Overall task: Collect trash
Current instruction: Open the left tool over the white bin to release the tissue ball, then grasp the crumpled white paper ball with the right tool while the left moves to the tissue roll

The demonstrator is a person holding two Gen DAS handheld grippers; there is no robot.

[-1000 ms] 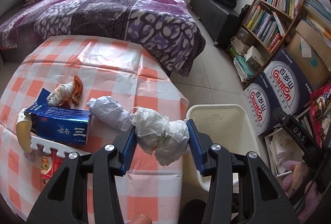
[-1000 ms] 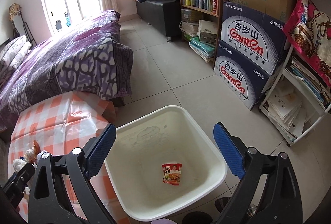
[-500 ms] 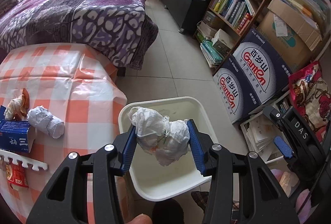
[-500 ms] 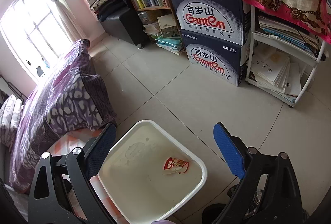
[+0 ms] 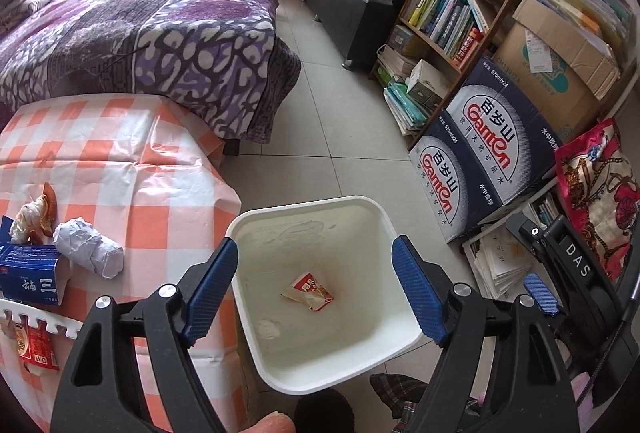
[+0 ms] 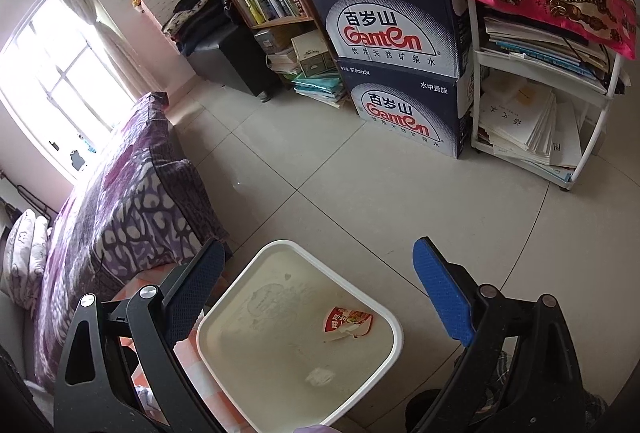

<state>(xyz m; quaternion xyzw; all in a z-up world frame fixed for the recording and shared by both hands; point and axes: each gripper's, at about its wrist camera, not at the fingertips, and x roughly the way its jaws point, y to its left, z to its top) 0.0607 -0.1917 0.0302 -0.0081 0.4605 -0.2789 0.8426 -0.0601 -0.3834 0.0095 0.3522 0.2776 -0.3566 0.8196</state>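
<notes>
Left gripper: jaws spread wide, nothing between them, held above the bin.
Right gripper: jaws wide apart and empty, also over the bin; its body shows at the right edge of the left view.
Bin: white, square, on the floor just beside the table's edge; in the right view its rim sits between the fingers.
In the bin: a red-and-white wrapper lies near the middle of the bottom, seen also at; a white paper wad rests near the wall closest to the camera, seen also at.
Table: covered with an orange-and-white checked cloth.
On the table: a crumpled paper roll near the edge; a blue box just beside it; orange peel with tissue behind the box; a red packet at the near left, under a white toothed strip.
Room: a bed with purple bedding beyond the table; two stacked Ganten boxes by a bookshelf.
</notes>
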